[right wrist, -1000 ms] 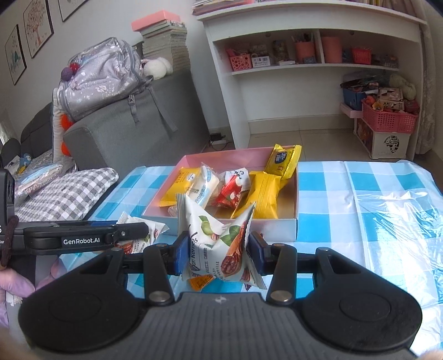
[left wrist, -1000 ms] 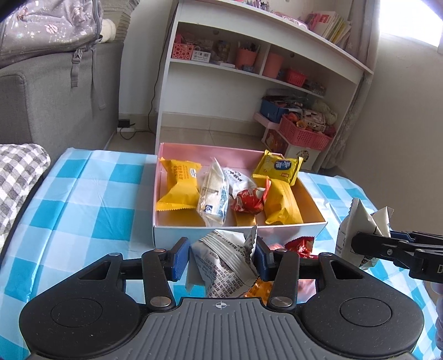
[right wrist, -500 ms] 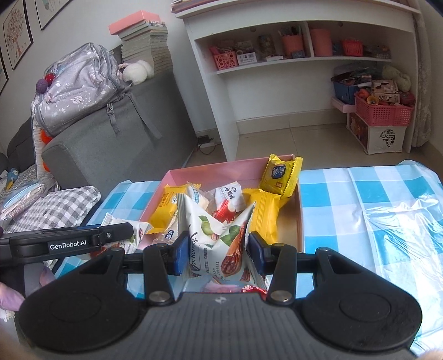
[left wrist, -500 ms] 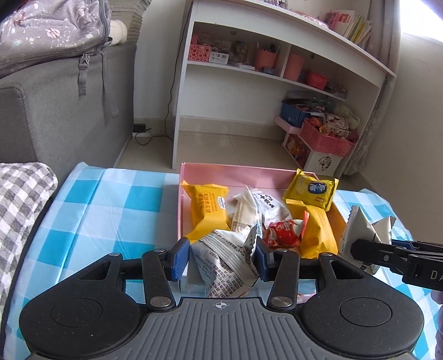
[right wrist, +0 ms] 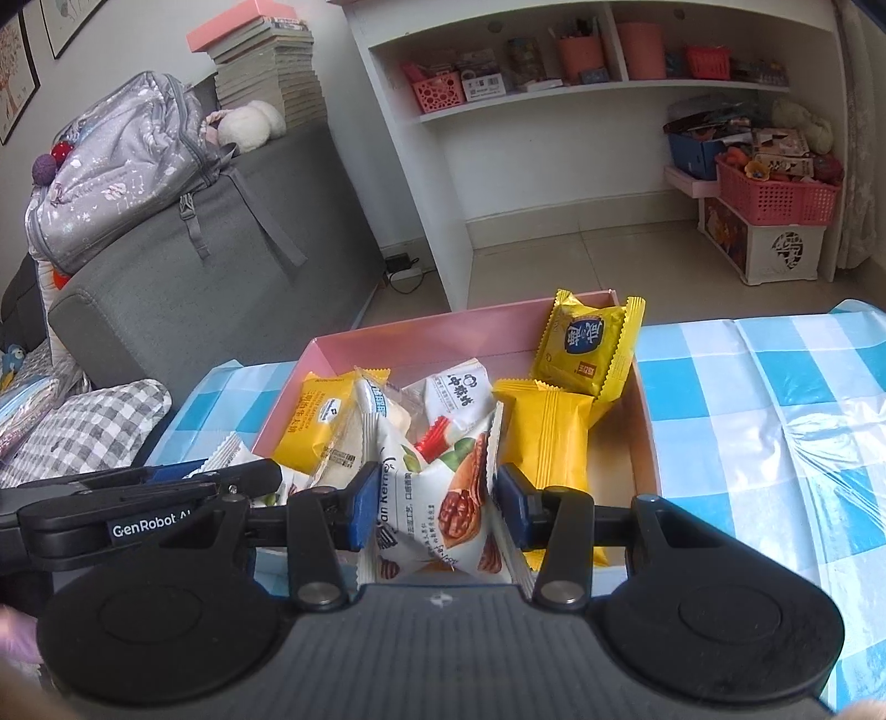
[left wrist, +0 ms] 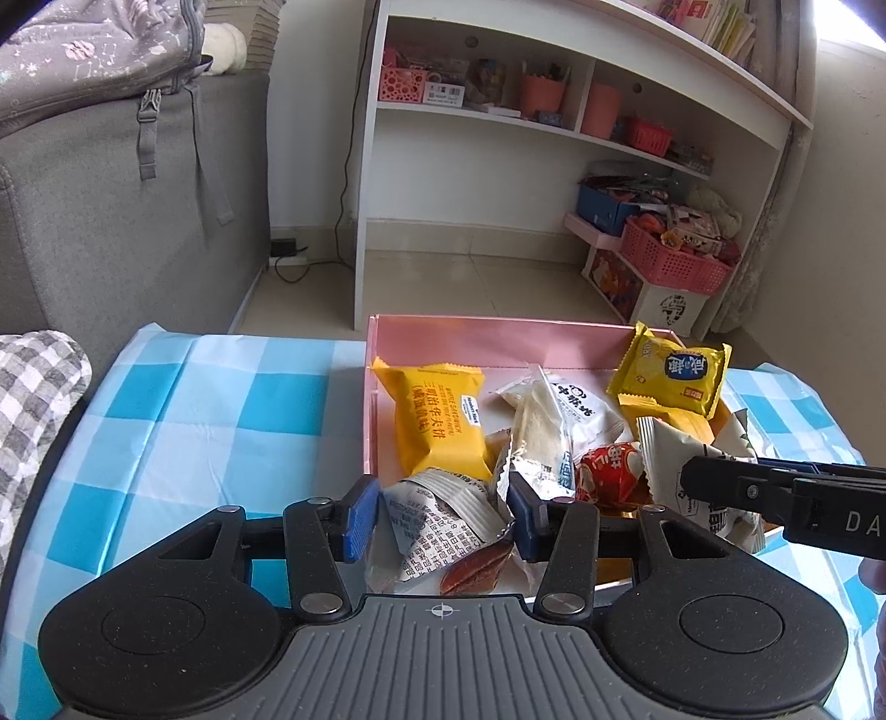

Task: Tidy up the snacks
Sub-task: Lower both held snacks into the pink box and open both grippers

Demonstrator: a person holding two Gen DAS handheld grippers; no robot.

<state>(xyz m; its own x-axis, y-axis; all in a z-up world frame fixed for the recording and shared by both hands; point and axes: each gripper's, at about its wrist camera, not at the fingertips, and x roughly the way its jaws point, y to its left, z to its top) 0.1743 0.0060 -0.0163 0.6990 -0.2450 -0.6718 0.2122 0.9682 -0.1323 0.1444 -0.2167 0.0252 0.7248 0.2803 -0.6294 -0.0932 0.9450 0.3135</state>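
Several wrapped snacks already inside pink cardboard box; two left. Left gripper clamped on white printed packet; right gripper pinching white nut pouch.

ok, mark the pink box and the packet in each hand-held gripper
pink box [left wrist: 498, 338], left wrist view, inner back wall
white printed packet [left wrist: 443, 515], left wrist view, printed face
walnut packet [right wrist: 443, 498], right wrist view, front face

We see soft daylight entering from the upper right, blowing out the window, with glare on the plastic tablecloth, strong fisheye bending at the edges, and dark vignetted corners.
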